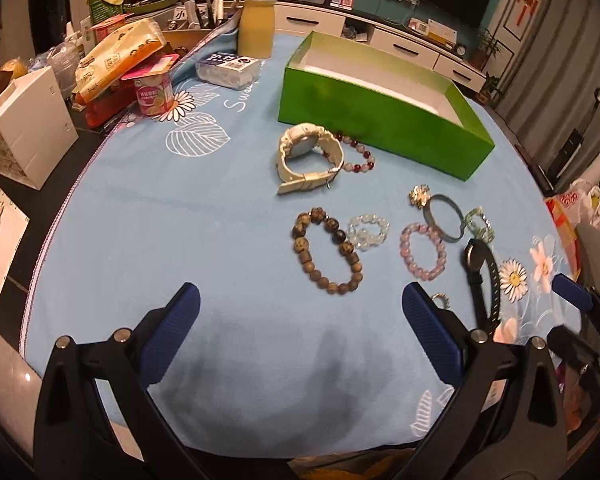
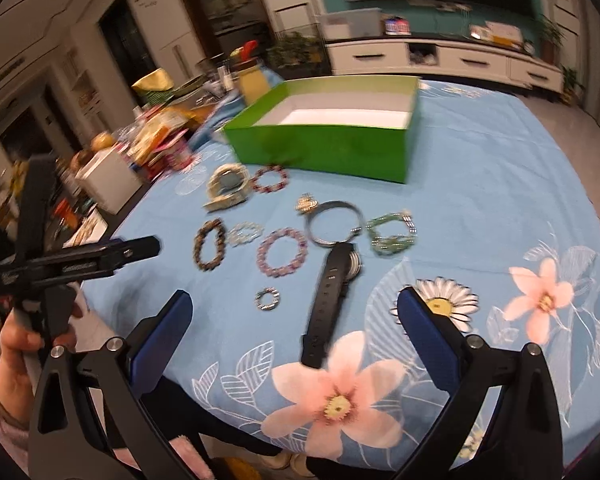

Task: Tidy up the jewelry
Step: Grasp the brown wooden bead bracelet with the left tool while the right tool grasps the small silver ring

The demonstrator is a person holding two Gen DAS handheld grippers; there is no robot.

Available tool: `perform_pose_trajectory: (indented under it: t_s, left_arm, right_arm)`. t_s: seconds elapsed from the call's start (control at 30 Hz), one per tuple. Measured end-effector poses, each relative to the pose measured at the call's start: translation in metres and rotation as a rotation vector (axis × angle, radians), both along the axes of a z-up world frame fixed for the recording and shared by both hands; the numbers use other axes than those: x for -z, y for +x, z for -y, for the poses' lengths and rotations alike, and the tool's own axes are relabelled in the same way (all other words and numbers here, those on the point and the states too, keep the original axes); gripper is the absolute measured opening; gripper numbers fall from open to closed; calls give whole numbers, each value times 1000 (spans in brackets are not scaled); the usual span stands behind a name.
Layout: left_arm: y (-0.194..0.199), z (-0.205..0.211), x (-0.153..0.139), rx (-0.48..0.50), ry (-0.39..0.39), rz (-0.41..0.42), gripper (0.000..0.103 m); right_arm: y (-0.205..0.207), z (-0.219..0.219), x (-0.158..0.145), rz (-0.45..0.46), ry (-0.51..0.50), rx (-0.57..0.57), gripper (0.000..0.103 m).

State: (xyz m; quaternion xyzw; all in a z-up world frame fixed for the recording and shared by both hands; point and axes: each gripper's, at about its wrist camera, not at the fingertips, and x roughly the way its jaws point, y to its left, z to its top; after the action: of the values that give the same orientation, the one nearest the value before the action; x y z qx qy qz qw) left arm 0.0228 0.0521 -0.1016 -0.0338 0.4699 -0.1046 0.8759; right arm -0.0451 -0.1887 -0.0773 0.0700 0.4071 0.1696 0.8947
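Observation:
Jewelry lies on a blue flowered cloth (image 1: 220, 208) in front of an open green box (image 1: 384, 120), which also shows in the right wrist view (image 2: 324, 148). There is a white watch (image 1: 308, 156), a red bead bracelet (image 1: 358, 156), a brown bead bracelet (image 1: 326, 252), a clear bead bracelet (image 1: 368, 230), a pink bead bracelet (image 1: 422, 250), a metal bangle (image 1: 446, 216), a green bracelet (image 1: 478, 222) and a black watch (image 1: 482, 276). My left gripper (image 1: 300, 300) is open and empty, short of the brown bracelet. My right gripper (image 2: 292, 308) is open and empty over the black watch (image 2: 332, 300) and a small ring (image 2: 267, 299).
A yellow bottle (image 1: 256, 26), a white packet (image 1: 228, 69), a yogurt cup (image 1: 154, 92), snack bags and a white organizer (image 1: 24, 124) crowd the far left. The cloth's near edge lies just below both grippers. The left gripper and hand show in the right wrist view (image 2: 60, 264).

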Motion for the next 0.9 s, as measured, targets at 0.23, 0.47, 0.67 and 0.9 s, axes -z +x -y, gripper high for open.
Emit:
perform_pose_trajectory:
  t_s: [0.23, 0.47, 0.67, 0.9]
  left_arm:
    - [2, 7, 14, 44, 10, 13, 101]
    - [15, 7, 22, 30, -1, 7, 93]
    - [26, 12, 28, 17, 39, 17, 83]
    - [39, 17, 34, 19, 56, 21, 58]
  right_arm:
    - [6, -38, 26, -11, -54, -156, 69]
    - [28, -54, 51, -26, -112, -178, 48]
    - [39, -61, 64, -2, -224, -161, 37]
    - [42, -65, 67, 44, -261, -164, 22]
